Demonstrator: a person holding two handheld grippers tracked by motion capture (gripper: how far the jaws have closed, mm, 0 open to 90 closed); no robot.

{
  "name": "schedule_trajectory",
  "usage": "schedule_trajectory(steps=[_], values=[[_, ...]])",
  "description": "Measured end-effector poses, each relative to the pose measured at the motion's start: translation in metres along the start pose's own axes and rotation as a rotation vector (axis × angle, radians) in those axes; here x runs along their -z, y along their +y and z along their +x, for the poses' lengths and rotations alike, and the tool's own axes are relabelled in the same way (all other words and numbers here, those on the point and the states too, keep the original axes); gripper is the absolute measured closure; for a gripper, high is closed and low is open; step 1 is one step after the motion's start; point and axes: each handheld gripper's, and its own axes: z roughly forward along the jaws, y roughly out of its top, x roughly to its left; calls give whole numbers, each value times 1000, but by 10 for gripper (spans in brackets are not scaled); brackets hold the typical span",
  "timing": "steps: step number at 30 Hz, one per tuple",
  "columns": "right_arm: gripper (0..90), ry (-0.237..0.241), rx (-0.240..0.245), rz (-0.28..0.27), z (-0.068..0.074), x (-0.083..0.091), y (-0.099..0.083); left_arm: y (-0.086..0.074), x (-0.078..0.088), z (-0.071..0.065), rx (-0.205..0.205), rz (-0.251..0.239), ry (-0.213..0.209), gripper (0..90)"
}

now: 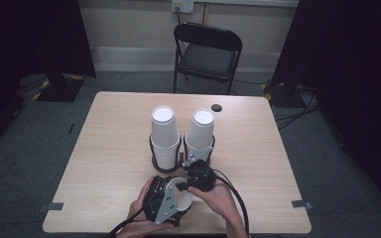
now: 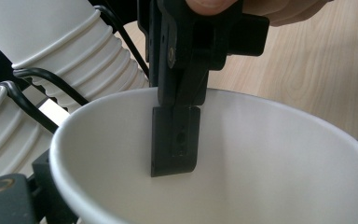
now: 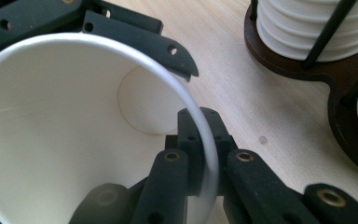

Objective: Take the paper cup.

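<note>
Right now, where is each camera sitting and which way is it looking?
High view: above the person's side, looking forward and down at the light wooden table; both hands and tongs show at the bottom.
Left gripper view: rides the left tongs, looking into the white paper cup they hold; a fingertip shows on top.
Right gripper view: rides the right tongs, pinching that cup's rim; its own black jaws show.
Shared: both gripper views show the cup and the white cup stacks in the dark wire holder.

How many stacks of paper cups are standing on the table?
2. The left stack and the right stack stand upside down, side by side in a dark holder mid-table. One single cup is held apart, near the front edge.
</note>
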Motion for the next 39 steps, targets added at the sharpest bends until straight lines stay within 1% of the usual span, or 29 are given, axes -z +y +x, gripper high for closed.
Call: schedule_trajectory(steps=[1,3,5,6,7,9,10,12,14,15,17,19,20,22,25,26,28,29,30,31,32,33,34,35,39], values=[[883,1,-2,1,-1,0,-1,0,0,0,6,-3,-5,76],[881,5,-11,-7,-2,0,-3,1,-1,-1,-2,9,-1,82],[868,-4,-13,-16,-3,0,-4,2,-2,-1,7,8,14,84],[862,-9,-17,-25,-3,1,-4,2,-3,0,26,-1,15,85],[848,-9,-23,-29,-3,2,-5,4,-3,1,37,-10,13,87],[816,-18,-32,-44,-4,3,-7,6,-2,3,52,-24,17,92],[805,-20,-38,-50,-5,5,-8,7,-2,4,56,-21,15,96],[771,-25,-43,-77,-6,9,-11,7,-3,5,59,-22,18,95],[746,-39,-51,-111,-7,12,-14,7,-4,6,79,-28,16,95],[736,-36,-57,-129,-8,14,-16,6,-5,6,83,-31,14,95],[704,-45,-61,-152,-8,16,-18,4,-5,7,103,-35,17,95],[681,-39,-70,-178,-9,18,-20,2,-6,9,121,-39,13,95],[670,-38,-71,-190,-9,18,-22,2,-6,10,122,-35,17,95],[645,-41,-72,-216,-9,19,-24,1,-6,11,154,-49,11,95],[642,-46,-48,-252,-8,21,-26,0,-5,13,167,-47,-2,94],[640,-44,-45,-265,-8,21,-27,-1,-5,14,185,-53,4,94],[629,-43,-49,-288,-7,23,-28,-3,-4,16,207,-60,-5,94],[628,-40,-48,-299,-7,23,-28,-3,-4,16,226,-73,-9,94],[626,-39,-46,-309,-6,24,-28,-4,-4,18,219,-63,-4,94],[622,-43,-42,-318,-5,25,-28,-5,-4,18,237,-70,4,94],[622,-47,-36,-330,-5,26,-28,-6,-3,19,240,-67,8,94],[623,-47,-34,-340,-4,27,-29,-8,-3,21,252,-69,8,94],[630,-44,-35,-356,-4,28,-30,-10,-2,23,270,-75,12,94],[631,-39,-34,-372,-4,29,-31,-12,-1,25,278,-73,20,94],[619,-45,-28,-441,-2,31,-35,-20,4,35,319,-75,43,94]])
